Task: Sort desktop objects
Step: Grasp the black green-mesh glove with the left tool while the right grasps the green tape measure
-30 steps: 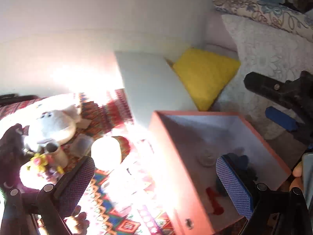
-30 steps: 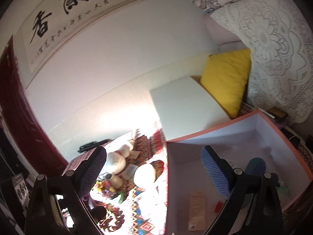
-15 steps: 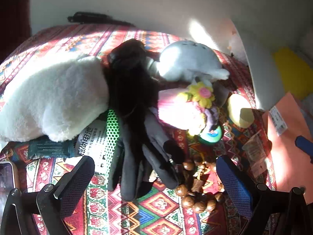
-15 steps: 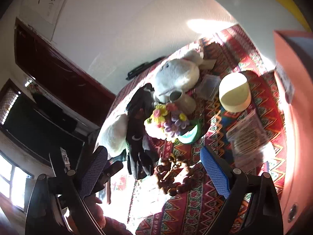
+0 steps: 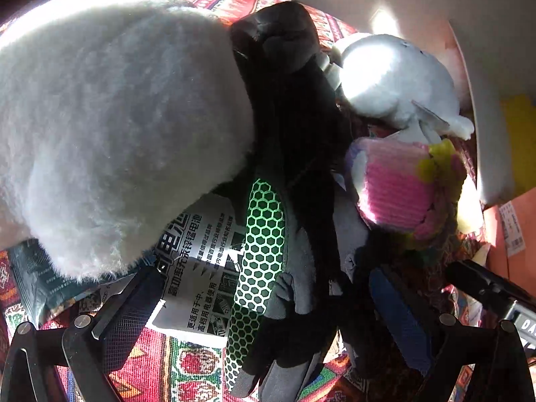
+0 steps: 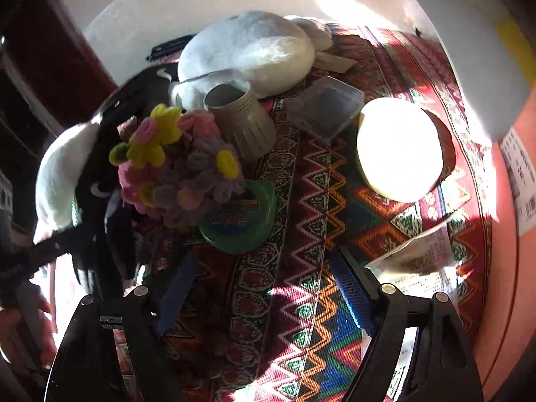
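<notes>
My left gripper (image 5: 264, 318) is open and low over the patterned cloth. A black and grey glove (image 5: 294, 174) lies between its fingers, on top of a battery pack with a green honeycomb strip (image 5: 261, 254). A white fluffy item (image 5: 110, 127) fills the left; a white plush toy (image 5: 395, 80) and a pink knitted flower pot (image 5: 395, 184) sit to the right. My right gripper (image 6: 264, 294) is open above bare cloth, just short of a green round tin (image 6: 241, 224) and the flower bunch (image 6: 177, 167). Nothing is between its fingers.
In the right wrist view stand a beige cup (image 6: 241, 117), a clear plastic box (image 6: 325, 107), a cream round lid (image 6: 398, 147), paper packets (image 6: 422, 261) and the orange box's wall (image 6: 502, 234) at the right. A hand (image 6: 16, 321) holds the left gripper at the left edge.
Both grippers swung from the orange box to the cluttered cloth. The left one then dropped close over the glove and battery pack; the right one came down near the green tin.
</notes>
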Demonstrator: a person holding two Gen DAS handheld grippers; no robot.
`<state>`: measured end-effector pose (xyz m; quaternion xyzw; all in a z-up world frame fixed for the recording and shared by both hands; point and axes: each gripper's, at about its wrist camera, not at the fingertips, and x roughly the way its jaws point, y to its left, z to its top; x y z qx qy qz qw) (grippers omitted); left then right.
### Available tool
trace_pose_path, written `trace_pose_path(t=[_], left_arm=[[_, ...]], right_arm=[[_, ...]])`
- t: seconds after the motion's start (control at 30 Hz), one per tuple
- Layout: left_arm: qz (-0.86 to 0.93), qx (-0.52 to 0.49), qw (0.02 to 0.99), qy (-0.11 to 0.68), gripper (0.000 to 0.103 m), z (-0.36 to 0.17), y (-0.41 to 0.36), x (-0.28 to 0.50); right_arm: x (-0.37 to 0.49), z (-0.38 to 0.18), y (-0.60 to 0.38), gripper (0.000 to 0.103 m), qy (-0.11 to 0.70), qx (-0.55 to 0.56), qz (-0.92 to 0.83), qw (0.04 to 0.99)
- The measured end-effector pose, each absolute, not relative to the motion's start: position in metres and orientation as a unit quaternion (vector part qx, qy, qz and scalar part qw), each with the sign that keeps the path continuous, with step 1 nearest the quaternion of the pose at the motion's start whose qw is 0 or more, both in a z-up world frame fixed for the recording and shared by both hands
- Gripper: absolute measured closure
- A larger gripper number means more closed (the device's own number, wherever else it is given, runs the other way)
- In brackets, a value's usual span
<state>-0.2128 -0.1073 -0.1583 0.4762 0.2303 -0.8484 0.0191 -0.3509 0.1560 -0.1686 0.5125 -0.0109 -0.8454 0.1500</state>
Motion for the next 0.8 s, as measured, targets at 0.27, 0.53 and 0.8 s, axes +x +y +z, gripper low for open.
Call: trace_pose_path(t=[0.27, 0.53, 0.8], left_arm=[[-0.852, 0.479, -0.012, 0.211, 0.078, -0.153, -0.095, -0.222], [-0.853, 0.466, -0.024, 0.234, 0.087, -0.144, -0.093, -0.214], [-0.868, 0.427, -0.061, 0.246, 0.091, -0.119, -0.095, -0.192]], right_arm=[[-0.365, -0.179, 0.119, 0.02, 0.091, 0.468, -0.861, 0.179], [-0.341, -0.157, 0.149, 0.034, -0.006, 0.491, -0.856, 0.163], [-0.299, -0.123, 0.196, 0.033, -0.087, 0.46, -0.872, 0.143]])
